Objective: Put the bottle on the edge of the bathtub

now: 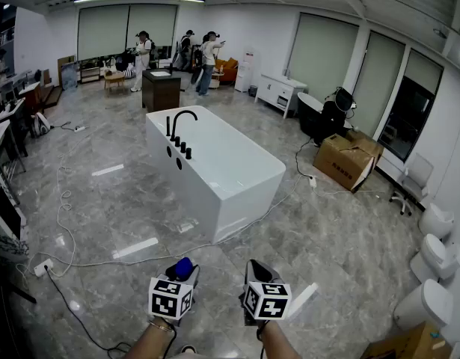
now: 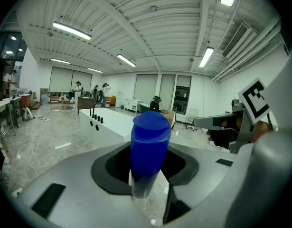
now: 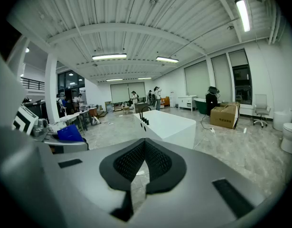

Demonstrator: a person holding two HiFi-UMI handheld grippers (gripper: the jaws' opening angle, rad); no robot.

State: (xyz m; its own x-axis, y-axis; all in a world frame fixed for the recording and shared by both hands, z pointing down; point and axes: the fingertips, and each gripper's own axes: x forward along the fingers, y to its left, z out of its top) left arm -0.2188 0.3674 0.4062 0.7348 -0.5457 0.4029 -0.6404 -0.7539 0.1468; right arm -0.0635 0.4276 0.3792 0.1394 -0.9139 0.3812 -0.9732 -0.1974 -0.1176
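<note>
Pinching bottle (image 2: 149, 141) upright, left gripper (image 2: 146, 177) needs a level carry to the tub (image 1: 194, 194) rim; right gripper (image 3: 142, 167) pressed together, empty.

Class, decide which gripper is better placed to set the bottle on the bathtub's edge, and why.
Left: the left gripper holds the blue bottle upright; the right gripper is shut and empty.

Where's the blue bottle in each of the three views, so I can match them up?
Head view: blue bottle at the bottom, left of centre.
Left gripper view: bottle in the centre foreground, upright.
Right gripper view: bottle small, at the left side.
Shared landmark: the white bathtub, beyond the bottle in all three.
</note>
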